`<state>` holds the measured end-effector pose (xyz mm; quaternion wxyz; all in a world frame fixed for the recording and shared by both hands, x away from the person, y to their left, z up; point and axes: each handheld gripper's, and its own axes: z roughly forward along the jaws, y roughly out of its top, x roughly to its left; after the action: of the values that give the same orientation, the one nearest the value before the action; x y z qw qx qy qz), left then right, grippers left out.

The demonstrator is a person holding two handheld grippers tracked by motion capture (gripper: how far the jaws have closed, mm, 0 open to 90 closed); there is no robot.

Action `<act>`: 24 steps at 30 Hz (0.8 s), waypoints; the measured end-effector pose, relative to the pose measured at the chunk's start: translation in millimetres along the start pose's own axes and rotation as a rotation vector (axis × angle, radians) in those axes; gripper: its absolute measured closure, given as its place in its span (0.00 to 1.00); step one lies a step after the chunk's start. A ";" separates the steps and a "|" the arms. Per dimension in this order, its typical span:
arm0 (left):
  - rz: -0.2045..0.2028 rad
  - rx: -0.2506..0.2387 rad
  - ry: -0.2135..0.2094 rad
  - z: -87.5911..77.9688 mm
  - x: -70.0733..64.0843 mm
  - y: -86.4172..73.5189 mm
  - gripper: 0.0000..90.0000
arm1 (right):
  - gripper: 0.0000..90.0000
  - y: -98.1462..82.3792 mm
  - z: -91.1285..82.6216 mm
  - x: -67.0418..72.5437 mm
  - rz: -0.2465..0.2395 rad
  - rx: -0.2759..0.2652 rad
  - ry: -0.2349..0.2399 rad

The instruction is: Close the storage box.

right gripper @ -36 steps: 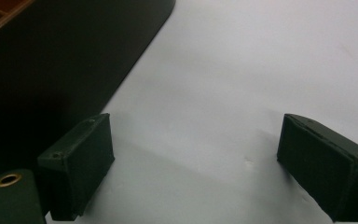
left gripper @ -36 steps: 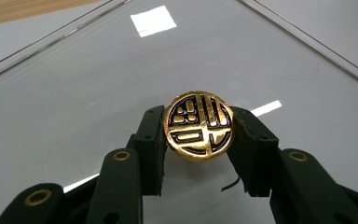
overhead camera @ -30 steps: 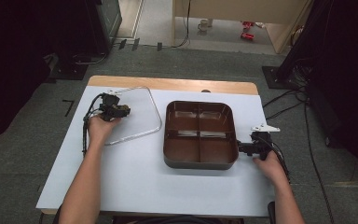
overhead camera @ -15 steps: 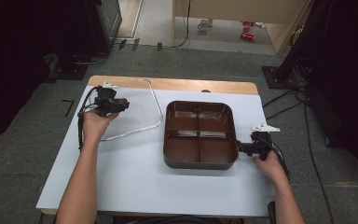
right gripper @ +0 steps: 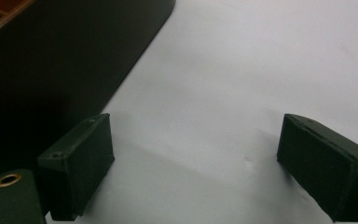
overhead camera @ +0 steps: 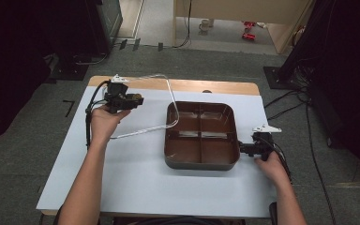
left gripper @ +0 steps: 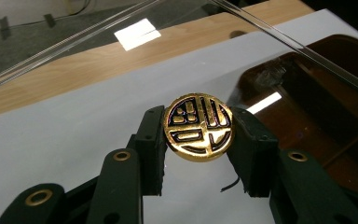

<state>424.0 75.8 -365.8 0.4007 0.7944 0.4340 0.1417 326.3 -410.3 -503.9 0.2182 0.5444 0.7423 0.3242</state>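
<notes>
L gripper (overhead camera: pixel 130 99) is clamped on the gold knob (left gripper: pixel 198 127) of the clear lid (overhead camera: pixel 143 105), lid tilted, its near edge low beside the tray's left wall. Brown divided tray (overhead camera: pixel 201 161) lies to the right of it on the white table (overhead camera: pixel 131 178). R gripper (overhead camera: pixel 242 149) sits w/ jaws wide, nothing between, just beside tray's right wall. Path left looks free.

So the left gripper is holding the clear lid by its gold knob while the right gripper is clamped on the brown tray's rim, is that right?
Not quite: the right gripper is open beside the brown tray, gripping nothing, as the right gripper view shows. The left gripper does hold the clear lid by its gold knob.
</notes>
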 end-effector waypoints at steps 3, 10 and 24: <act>0.016 0.001 -0.027 2.1 -11.7 2.9 0.66 | 0.11 0.0 0.0 0.1 0.001 0.000 0.000; 0.063 -0.003 -0.058 12.2 -45.1 6.5 0.66 | 0.11 0.0 0.0 0.0 -0.001 0.001 0.000; 0.132 0.063 -0.122 49.2 -109.1 3.5 0.66 | 0.11 -0.1 0.0 0.1 0.002 0.000 0.001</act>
<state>390.6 -38.2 -381.1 0.3909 0.8407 0.3596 0.1053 326.2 -410.2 -504.0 0.2175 0.5452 0.7417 0.3245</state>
